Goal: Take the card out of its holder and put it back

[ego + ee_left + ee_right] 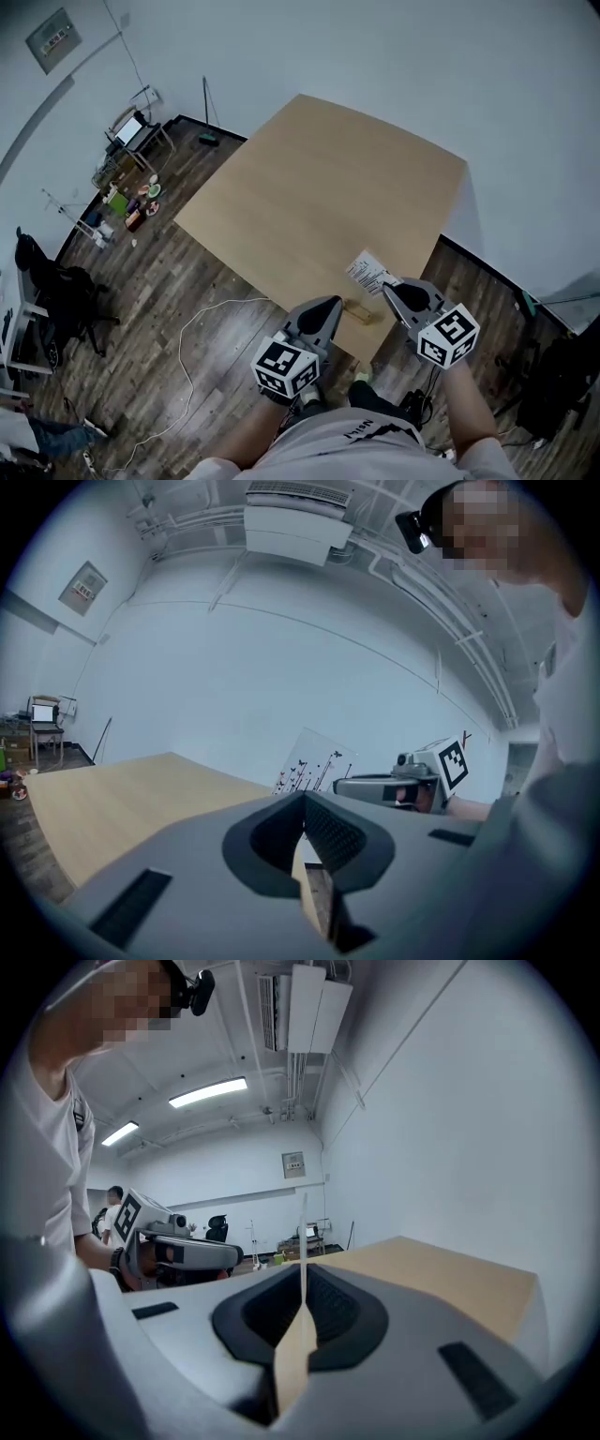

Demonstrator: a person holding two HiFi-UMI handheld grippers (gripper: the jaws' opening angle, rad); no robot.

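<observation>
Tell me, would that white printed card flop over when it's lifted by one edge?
Probably not. The card, pinched in the right gripper, shows edge-on as a straight thin line, so it seems fairly stiff. Being that thin, it is likely very light, and it could bend or crease if pushed from the side.

The right gripper (386, 287) touches the printed card (366, 272) just beyond the holder (359, 311) (a small wooden block).

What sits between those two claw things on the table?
In the head view, a small wooden holder lies on the table between the left gripper and right gripper.
</observation>
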